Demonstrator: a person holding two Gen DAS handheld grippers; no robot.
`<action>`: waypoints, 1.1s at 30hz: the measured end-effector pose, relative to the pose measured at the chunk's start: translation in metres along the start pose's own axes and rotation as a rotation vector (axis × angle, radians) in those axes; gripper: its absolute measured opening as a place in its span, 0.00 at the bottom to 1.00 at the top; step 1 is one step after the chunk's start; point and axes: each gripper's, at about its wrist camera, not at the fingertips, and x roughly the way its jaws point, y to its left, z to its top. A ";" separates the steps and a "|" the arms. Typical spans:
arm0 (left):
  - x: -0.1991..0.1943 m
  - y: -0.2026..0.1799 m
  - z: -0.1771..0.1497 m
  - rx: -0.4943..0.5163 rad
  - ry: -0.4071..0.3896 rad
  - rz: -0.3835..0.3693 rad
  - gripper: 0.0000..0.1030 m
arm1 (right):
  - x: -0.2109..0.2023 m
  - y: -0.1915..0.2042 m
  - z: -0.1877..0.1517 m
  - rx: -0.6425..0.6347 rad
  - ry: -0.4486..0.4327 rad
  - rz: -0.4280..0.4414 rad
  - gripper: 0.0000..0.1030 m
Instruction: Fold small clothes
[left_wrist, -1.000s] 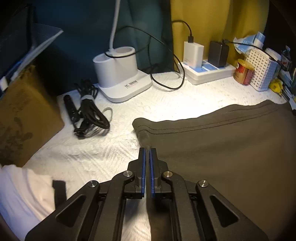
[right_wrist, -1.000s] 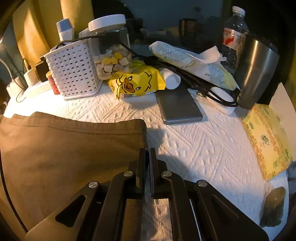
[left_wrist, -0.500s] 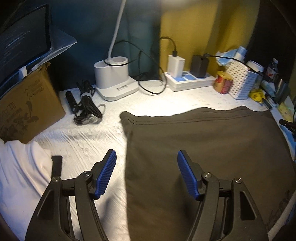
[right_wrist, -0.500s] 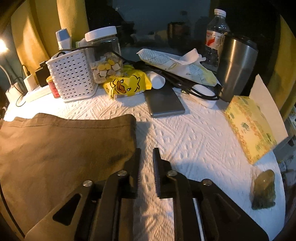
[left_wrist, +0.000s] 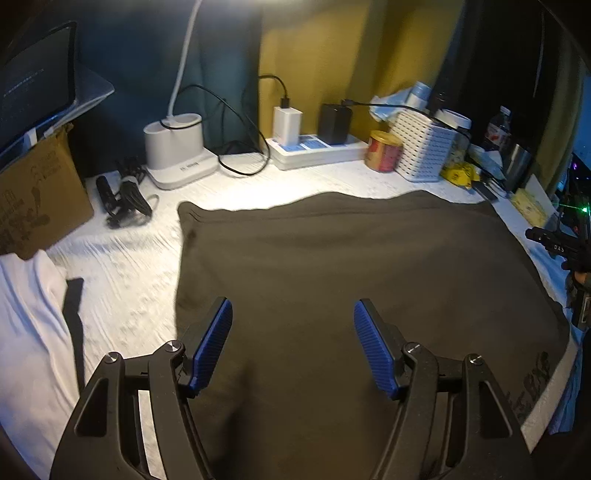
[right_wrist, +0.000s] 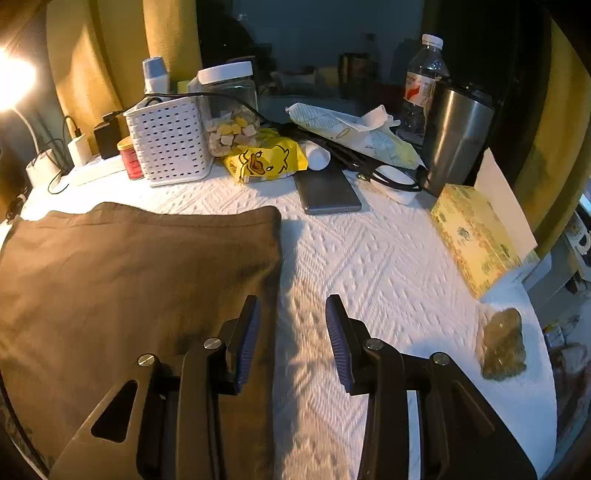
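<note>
Now, starting at your far left, a cardboard box (left_wrist: 35, 192) and a white cloth (left_wrist: 26, 314) crowd the left edge of the table (left_wrist: 125, 280), and a bundle of black cable (left_wrist: 123, 197) lies near the white lamp base (left_wrist: 177, 155). Between that clutter and the dark brown garment (left_wrist: 351, 266) runs a strip of bare white cover.

The garment lies flat across the middle, its hemmed edge toward the power strip (left_wrist: 317, 149) at the back, with a band of bare cover between them. Your left gripper (left_wrist: 291, 343) hangs over the garment near its left edge, blue pads (left_wrist: 214, 343) spread wide, holding nothing; you cannot tell from this view whether it touches the cloth.

Moving right, the garment's right edge (right_wrist: 277, 258) runs straight toward you. Your right gripper (right_wrist: 291, 339) straddles that edge, jaws parted moderately, less than the left, and gripping nothing: the left finger sits over fabric, the right over bare table.

Beyond it lies open white cover, bounded at the back by a white basket (right_wrist: 170, 140), a yellow duck packet (right_wrist: 266, 158), a grey tablet (right_wrist: 328, 188) and a steel tumbler (right_wrist: 458, 136). A yellow tissue box (right_wrist: 476, 236) and a small greenish lump (right_wrist: 504, 343) sit near the right rim.
</note>
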 end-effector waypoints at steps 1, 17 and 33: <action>-0.002 -0.003 -0.004 0.001 0.001 -0.009 0.66 | -0.003 0.000 -0.002 -0.001 -0.001 -0.001 0.38; -0.020 -0.040 -0.044 0.031 0.022 -0.108 0.66 | -0.046 0.027 -0.056 -0.014 0.021 0.022 0.45; -0.033 -0.065 -0.078 0.045 0.046 -0.169 0.66 | -0.077 0.047 -0.118 0.023 0.057 0.051 0.59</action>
